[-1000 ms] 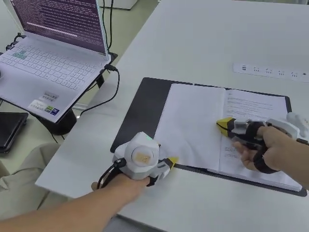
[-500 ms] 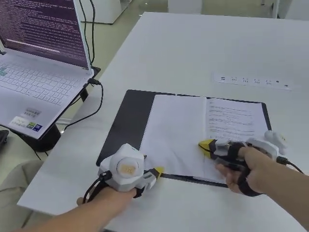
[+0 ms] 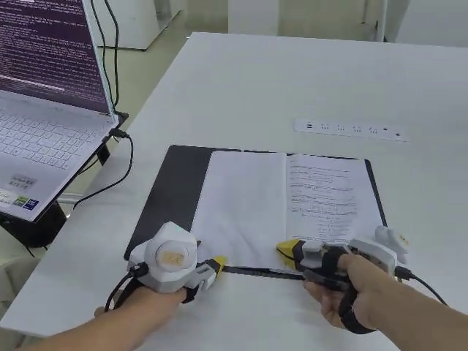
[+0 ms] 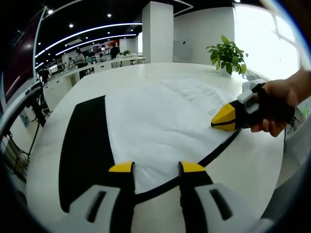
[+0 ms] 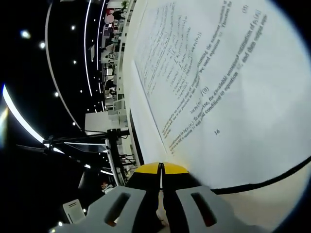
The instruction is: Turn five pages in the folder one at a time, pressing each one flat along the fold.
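- Where the folder (image 3: 164,197) lies open on the desk (image 3: 307,80), it is found flat, with its black cover exposed at the left, a blank page (image 3: 241,205) beside that, and a printed page (image 3: 333,197) to the right of the fold (image 3: 285,205).
- The right tool (image 5: 161,168) is seen with its jaws brought fully together and nothing visibly caught between them. The tips are set at the near end of the fold, just at the folder's lower edge.
- This closed form is judged to be chosen so that the tips act as one blunt pressing edge along the crease, not as a grip.
- The left tool (image 4: 156,167) is held with its jaws apart and empty, at the near edge of the folder below the blank page.
- That placement is judged to steady the folder against sliding while the crease is pressed.
- Whether the right tool's tips bear on the paper cannot be told.
- The number of pages turned cannot be established.
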A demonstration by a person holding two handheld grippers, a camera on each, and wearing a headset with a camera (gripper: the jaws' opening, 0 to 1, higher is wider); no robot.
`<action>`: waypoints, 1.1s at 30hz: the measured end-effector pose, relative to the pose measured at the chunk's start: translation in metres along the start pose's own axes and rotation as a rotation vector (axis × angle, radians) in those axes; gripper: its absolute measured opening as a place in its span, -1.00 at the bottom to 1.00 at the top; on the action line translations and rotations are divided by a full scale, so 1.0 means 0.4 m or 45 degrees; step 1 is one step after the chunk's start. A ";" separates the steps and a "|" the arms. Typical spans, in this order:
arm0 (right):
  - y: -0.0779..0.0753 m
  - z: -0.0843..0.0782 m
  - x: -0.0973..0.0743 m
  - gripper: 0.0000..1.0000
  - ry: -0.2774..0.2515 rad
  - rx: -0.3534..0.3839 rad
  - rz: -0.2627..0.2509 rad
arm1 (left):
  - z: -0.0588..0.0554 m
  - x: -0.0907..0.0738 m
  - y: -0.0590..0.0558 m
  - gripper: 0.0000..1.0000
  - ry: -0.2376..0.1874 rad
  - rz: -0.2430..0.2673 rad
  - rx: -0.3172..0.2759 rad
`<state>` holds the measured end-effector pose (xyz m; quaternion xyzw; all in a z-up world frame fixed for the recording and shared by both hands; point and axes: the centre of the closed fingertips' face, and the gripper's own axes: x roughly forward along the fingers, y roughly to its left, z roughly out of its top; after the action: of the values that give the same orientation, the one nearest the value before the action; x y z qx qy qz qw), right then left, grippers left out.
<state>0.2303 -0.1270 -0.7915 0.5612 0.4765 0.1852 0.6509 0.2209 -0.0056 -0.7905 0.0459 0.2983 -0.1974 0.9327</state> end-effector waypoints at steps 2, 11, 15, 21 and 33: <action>-0.008 -0.012 -0.009 -1.00 -0.001 0.007 0.002 | 0.000 0.001 0.000 -0.32 0.002 0.000 -0.001; -0.024 -0.056 -0.055 -1.00 -0.008 0.024 -0.017 | 0.000 0.000 -0.001 -0.32 0.018 -0.001 0.008; -0.042 -0.096 -0.089 -1.00 0.021 -0.002 -0.043 | 0.001 -0.001 -0.001 -0.32 0.024 0.001 0.003; 0.006 -0.139 -0.147 -1.00 0.000 -0.122 0.042 | 0.002 -0.005 -0.006 -0.30 0.071 0.006 -0.002; 0.021 -0.090 -0.330 -1.00 -0.200 -0.879 -0.178 | 0.029 -0.129 -0.053 -0.03 0.054 -0.093 -0.048</action>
<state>0.1397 -0.2071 -0.7264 0.2866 0.3716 0.2464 0.8479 0.1803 -0.0099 -0.7509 0.0216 0.3229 -0.2248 0.9191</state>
